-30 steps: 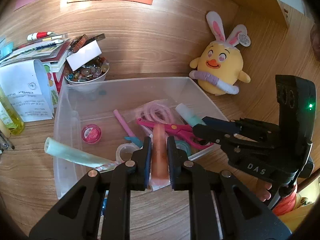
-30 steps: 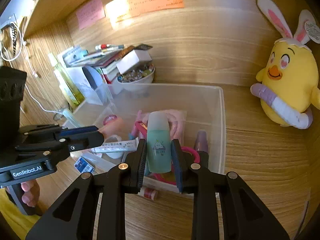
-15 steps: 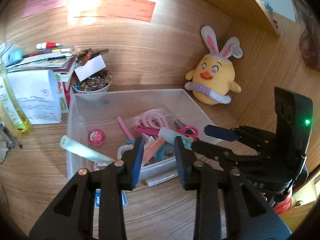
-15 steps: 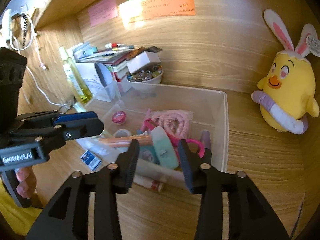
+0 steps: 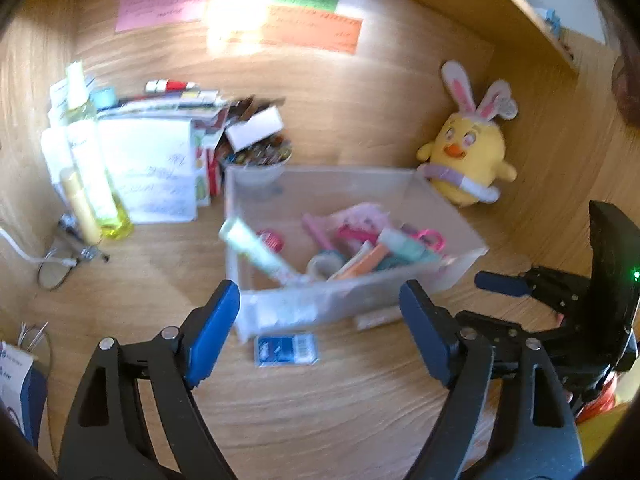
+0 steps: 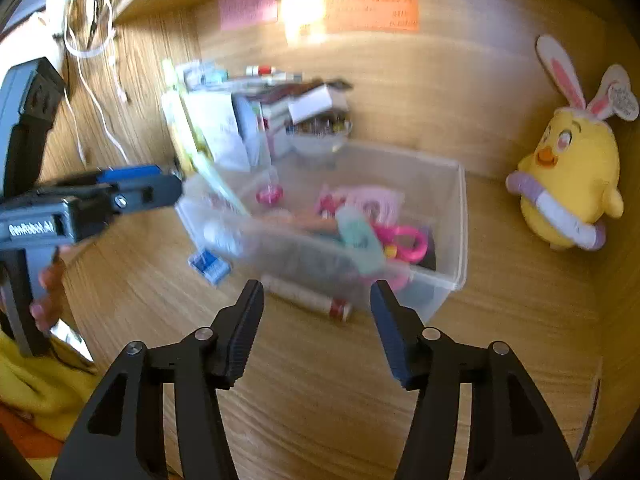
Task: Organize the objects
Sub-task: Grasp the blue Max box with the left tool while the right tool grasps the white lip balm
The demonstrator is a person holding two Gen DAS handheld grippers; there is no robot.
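A clear plastic bin (image 5: 460, 256) (image 6: 460, 220) on the wooden desk holds an orange tube (image 5: 370, 258), a mint bottle (image 6: 358, 232), pink scissors (image 6: 404, 240) and other small items. A pale green tube (image 5: 256, 250) leans over its left wall. My left gripper (image 5: 320, 304) hovers in front of the bin, its jaws opening wide with nothing between them. My right gripper (image 6: 317, 292) is also back from the bin, jaws opening and empty. On the desk in front of the bin lie a blue packet (image 5: 286, 349) (image 6: 210, 264) and a white tube with a red cap (image 6: 308, 298).
A yellow plush chick (image 5: 468, 160) (image 6: 568, 184) sits right of the bin. Behind it are a bowl of beads (image 5: 260, 160), a stack of books and papers (image 5: 152, 168) and a yellow bottle (image 5: 96, 184). A white cable (image 5: 24, 256) lies at far left.
The left gripper let go of the orange tube and the right let go of the mint bottle; both lie in the bin. Both grippers opened and drew back from the bin.
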